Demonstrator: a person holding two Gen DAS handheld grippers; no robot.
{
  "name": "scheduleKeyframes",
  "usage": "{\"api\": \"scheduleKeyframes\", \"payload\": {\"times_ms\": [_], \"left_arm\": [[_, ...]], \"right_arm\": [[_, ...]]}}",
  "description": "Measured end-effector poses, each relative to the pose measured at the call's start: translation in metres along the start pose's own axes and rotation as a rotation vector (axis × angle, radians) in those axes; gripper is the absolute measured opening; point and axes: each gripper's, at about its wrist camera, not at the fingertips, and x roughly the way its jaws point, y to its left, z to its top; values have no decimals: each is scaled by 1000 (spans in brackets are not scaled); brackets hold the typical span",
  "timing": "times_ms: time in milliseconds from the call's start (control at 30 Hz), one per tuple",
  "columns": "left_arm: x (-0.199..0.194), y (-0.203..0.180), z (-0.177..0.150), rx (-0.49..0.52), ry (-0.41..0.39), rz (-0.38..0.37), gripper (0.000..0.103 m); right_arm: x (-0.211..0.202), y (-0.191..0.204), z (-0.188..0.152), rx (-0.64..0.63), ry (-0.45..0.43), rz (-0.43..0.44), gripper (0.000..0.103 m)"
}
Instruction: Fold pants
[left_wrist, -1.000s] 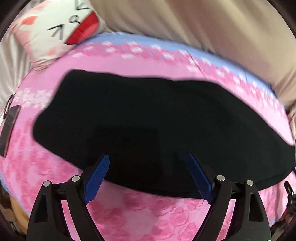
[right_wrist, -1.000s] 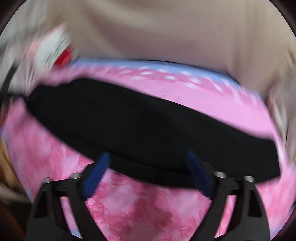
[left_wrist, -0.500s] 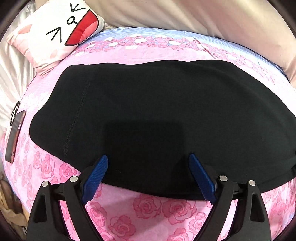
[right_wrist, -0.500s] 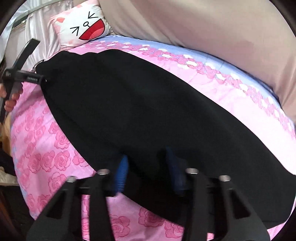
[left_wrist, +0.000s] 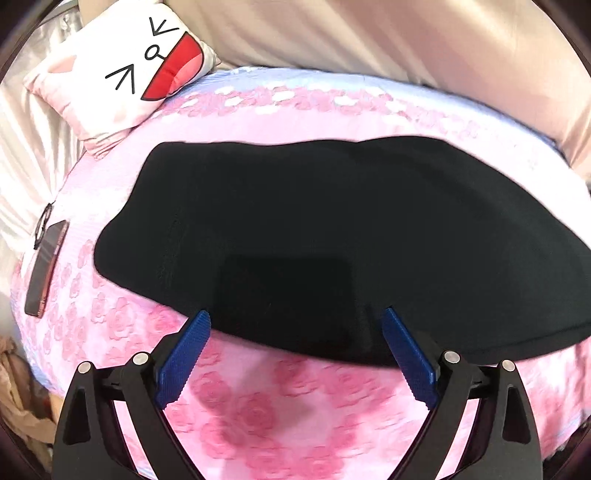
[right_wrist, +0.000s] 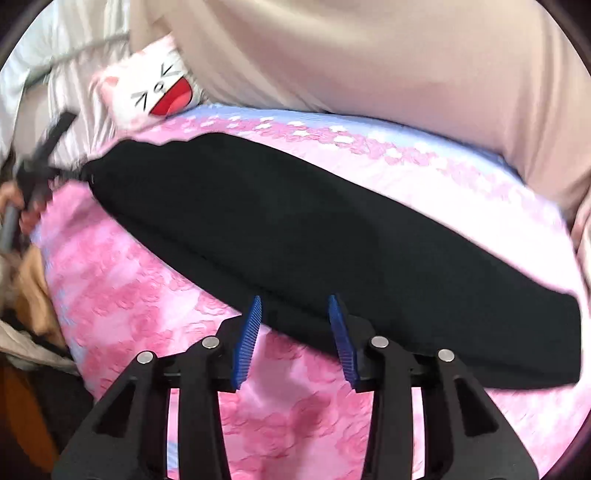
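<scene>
Our left gripper (left_wrist: 295, 325) stands wide apart, its jaws having just spread further, gripping nothing, at the near edge of the black pants (left_wrist: 332, 236). Our right gripper (right_wrist: 295, 314), jaws just reopening, is partly apart over that same edge, unclamped. The pants lie flat on the pink rose bedspread (left_wrist: 258, 413), a cartoon-face pillow (left_wrist: 129, 70) beyond.

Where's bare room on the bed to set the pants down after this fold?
Free: the rose bedspread strip between the pants and the near edge, and the band between the pants and the beige bedding. Crowded: the far left corner, with the pillow and the dark flat object.
</scene>
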Motion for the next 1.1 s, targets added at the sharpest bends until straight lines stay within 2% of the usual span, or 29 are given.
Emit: {"api": "scheduleKeyframes", "payload": {"times_ms": [100, 200, 300, 367, 400, 467, 533, 567, 633, 700, 733, 767, 800, 833, 867, 933, 967, 1033, 1100], "left_arm": [[0, -26, 2, 32, 5, -47, 92], [-5, -62, -3, 117, -14, -78, 92], [-11, -88, -8, 186, -44, -75, 92], [-15, -104, -8, 219, -62, -63, 92], [-16, -110, -7, 234, -65, -59, 92], [-19, -115, -5, 255, -70, -62, 92], [-20, -118, -3, 259, -74, -70, 92], [-17, -121, 0, 261, -68, -85, 92], [-10, -129, 7, 265, -55, -101, 92], [-2, -143, 11, 281, -38, -115, 92], [2, -149, 10, 297, -29, -121, 92], [6, -154, 7, 309, -21, -118, 92], [12, -162, 5, 333, -5, -113, 92], [18, -167, 0, 351, 12, -109, 92], [24, -171, -6, 369, 34, -107, 92], [30, -176, -17, 380, 41, -108, 92], [28, -175, -20, 373, 14, -104, 92], [27, -174, -21, 358, 19, -107, 92], [27, -171, -21, 325, 35, -114, 92]], "right_arm": [[21, 14, 6, -101, 47, 12, 37], [35, 17, 16, -135, 51, 29, 37], [52, 14, 28, -130, 67, 71, 36], [56, 14, 32, -130, 84, 108, 12], [51, 16, 31, -132, 97, 139, 8], [35, 24, 20, -156, 119, 183, 7], [31, 26, 6, -139, 158, 248, 0], [32, 29, 2, -137, 163, 253, 0], [22, 19, -3, -69, 95, 238, 0], [-4, -13, -7, 74, 3, 222, 5], [-21, -33, -11, 142, -47, 179, 24], [-36, -54, -16, 201, -92, 104, 65], [-57, -83, -28, 272, -146, -46, 88], [-76, -114, -43, 340, -191, -176, 97], [-86, -136, -53, 395, -195, -228, 97], [-109, -204, -89, 603, -195, -311, 96], [-114, -224, -101, 663, -191, -320, 91], [-119, -267, -124, 782, -160, -330, 82], [-116, -293, -136, 836, -155, -304, 81]]}}
